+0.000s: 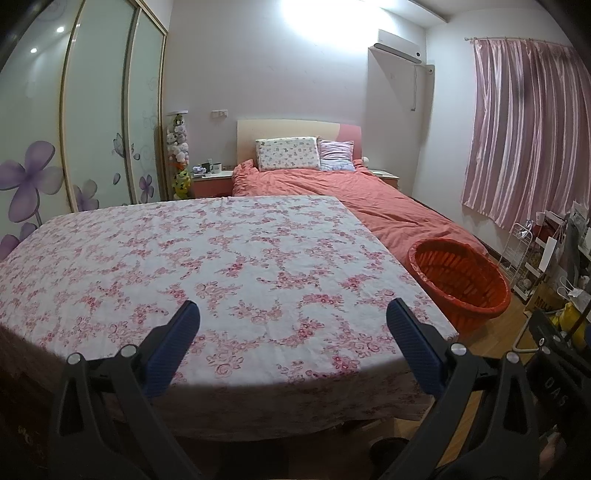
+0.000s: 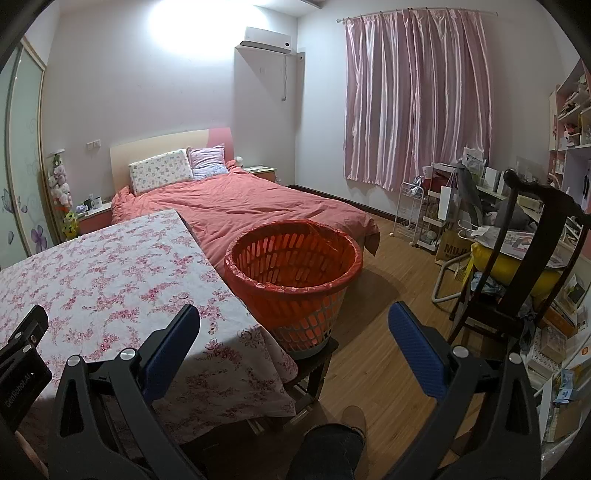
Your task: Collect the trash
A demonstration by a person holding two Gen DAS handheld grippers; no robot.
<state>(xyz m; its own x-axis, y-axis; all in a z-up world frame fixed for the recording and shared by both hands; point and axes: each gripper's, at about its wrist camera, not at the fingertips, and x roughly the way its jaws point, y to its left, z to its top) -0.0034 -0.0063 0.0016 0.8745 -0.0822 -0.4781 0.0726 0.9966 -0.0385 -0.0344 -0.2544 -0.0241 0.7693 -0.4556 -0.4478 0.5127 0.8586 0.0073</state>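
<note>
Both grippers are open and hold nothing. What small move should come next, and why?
Probably sweep both cameras around to look for trash. The left gripper and right gripper are open and hold nothing, the flowered tablecloth shows no litter, and the lined orange basket beside the table looks empty as far as visible. Nothing to grasp is in view yet.

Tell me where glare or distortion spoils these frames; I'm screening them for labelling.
Left wrist view: ceiling light blows out the upper wall; fisheye bows the wardrobe. Right wrist view: same glare; dark vignette in the corners, curtain curved, basket sharp.
</note>
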